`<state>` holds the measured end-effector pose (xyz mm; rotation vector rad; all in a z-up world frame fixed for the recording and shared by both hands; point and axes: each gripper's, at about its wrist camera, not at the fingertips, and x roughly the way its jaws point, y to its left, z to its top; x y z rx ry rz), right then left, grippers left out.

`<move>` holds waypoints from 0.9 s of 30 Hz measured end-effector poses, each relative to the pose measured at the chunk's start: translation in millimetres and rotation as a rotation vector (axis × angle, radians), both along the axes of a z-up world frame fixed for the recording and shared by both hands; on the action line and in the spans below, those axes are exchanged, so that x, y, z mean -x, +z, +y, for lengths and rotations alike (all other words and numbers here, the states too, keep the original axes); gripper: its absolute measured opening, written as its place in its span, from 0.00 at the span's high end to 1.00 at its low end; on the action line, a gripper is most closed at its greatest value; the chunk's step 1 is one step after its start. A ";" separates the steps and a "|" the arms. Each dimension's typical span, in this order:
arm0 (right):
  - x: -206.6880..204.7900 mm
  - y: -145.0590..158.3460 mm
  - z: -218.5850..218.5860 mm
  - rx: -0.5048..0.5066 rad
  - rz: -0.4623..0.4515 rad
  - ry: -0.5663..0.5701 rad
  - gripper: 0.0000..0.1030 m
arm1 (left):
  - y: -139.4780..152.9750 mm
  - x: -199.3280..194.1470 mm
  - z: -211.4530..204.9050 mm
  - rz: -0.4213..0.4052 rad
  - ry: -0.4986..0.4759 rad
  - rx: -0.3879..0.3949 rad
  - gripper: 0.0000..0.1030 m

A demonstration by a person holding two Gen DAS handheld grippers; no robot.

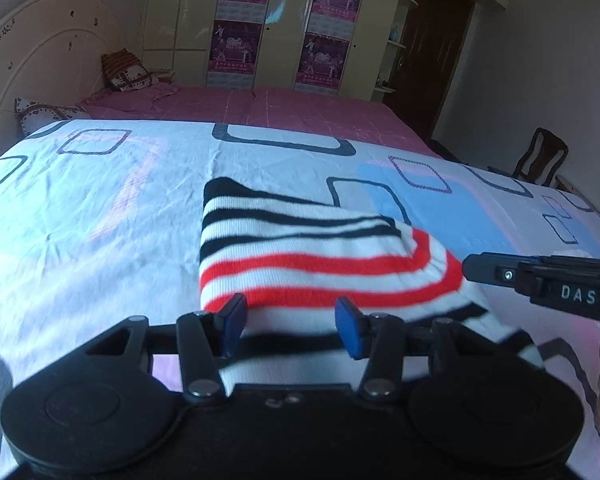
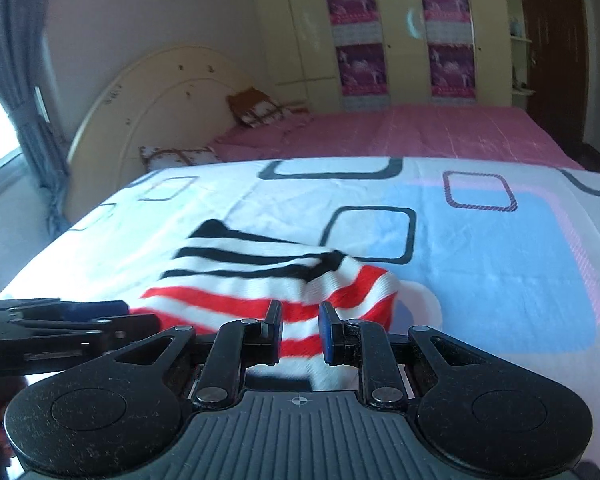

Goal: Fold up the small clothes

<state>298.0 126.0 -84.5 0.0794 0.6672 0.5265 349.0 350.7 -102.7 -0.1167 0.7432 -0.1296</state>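
Note:
A small knitted garment (image 1: pixel 300 248) with white, black and red stripes lies folded over on the patterned bedsheet (image 1: pixel 100 200). My left gripper (image 1: pixel 290 320) is open, its blue pads on either side of the garment's near edge. My right gripper (image 2: pixel 298 330) is open with a narrower gap, its jaws around the garment's (image 2: pixel 260 276) near red-striped edge. Each gripper shows in the other's view: the right one (image 1: pixel 540 280) at the garment's right side, the left one (image 2: pixel 60 320) at its left side.
The white, blue and pink sheet covers the near part of the bed; a pink sheet (image 1: pixel 260 108) and pillows (image 1: pixel 128 72) lie beyond by the headboard. A wardrobe (image 1: pixel 284 24) stands behind. A wooden chair (image 1: pixel 540 156) stands at the right.

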 end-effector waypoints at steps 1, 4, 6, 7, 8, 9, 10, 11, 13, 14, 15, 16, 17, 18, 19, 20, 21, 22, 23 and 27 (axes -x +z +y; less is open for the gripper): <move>6.3 -0.3 0.0 0.007 -0.002 0.005 0.80 | 0.6 3.5 -1.2 0.001 0.002 -0.007 0.55; 16.2 -8.9 0.8 0.043 0.007 0.005 0.80 | -0.6 12.4 -4.2 0.006 0.010 -0.030 0.55; 16.0 -21.2 0.7 0.085 0.035 -0.010 0.80 | -4.4 15.4 -6.6 0.004 0.010 -0.054 0.55; 13.3 -28.6 -0.4 0.103 0.051 -0.025 0.80 | -6.3 16.0 -7.6 0.002 0.010 -0.066 0.55; 9.5 -35.3 -4.0 0.094 0.074 -0.037 0.80 | -7.2 16.3 -8.6 0.000 0.011 -0.074 0.55; 6.2 -39.6 -8.7 0.069 0.096 -0.047 0.80 | -6.2 16.7 -8.9 0.001 0.015 -0.077 0.55; 4.2 -41.0 -12.1 0.042 0.114 -0.056 0.80 | -4.2 17.7 -9.0 0.005 0.023 -0.074 0.55; 4.6 -39.2 -14.4 0.038 0.117 -0.058 0.80 | -1.4 20.4 -8.4 0.006 0.032 -0.066 0.55; 10.9 -30.8 -17.0 0.042 0.091 -0.050 0.80 | 3.4 29.7 -7.1 -0.001 0.044 -0.050 0.55; 16.9 -25.7 -21.0 0.024 0.082 -0.044 0.80 | 5.2 36.4 -6.4 -0.006 0.047 -0.042 0.55; 23.6 -21.5 -25.1 0.005 0.076 -0.041 0.80 | 6.1 44.3 -5.8 -0.010 0.049 -0.039 0.55; 30.9 -16.8 -28.5 -0.011 0.068 -0.033 0.80 | 6.1 50.2 -6.3 -0.010 0.052 -0.042 0.55; 38.2 -14.2 -30.4 -0.018 0.063 -0.023 0.80 | 5.3 57.0 -6.2 -0.010 0.058 -0.044 0.55; 45.1 -13.0 -31.7 -0.022 0.062 -0.013 0.80 | 3.5 64.1 -5.9 -0.007 0.067 -0.044 0.55; 52.0 -14.0 -32.0 -0.020 0.064 -0.001 0.80 | 0.7 69.2 -5.6 0.002 0.075 -0.043 0.55; 57.4 -16.0 -30.5 -0.010 0.068 0.008 0.80 | -3.6 72.1 -5.3 0.018 0.079 -0.041 0.55; 60.6 -20.4 -28.6 0.009 0.077 0.014 0.80 | -8.9 74.8 -4.6 0.036 0.089 -0.038 0.55; 61.8 -28.7 -26.9 0.036 0.101 0.013 0.80 | -13.1 76.9 -3.3 0.045 0.099 -0.034 0.54; 63.2 -35.0 -27.7 0.040 0.121 0.011 0.80 | -16.0 79.3 -2.1 0.045 0.105 -0.030 0.51; 63.8 -55.7 -21.0 0.072 0.135 0.015 0.80 | -19.4 79.8 -1.6 0.044 0.110 -0.039 0.51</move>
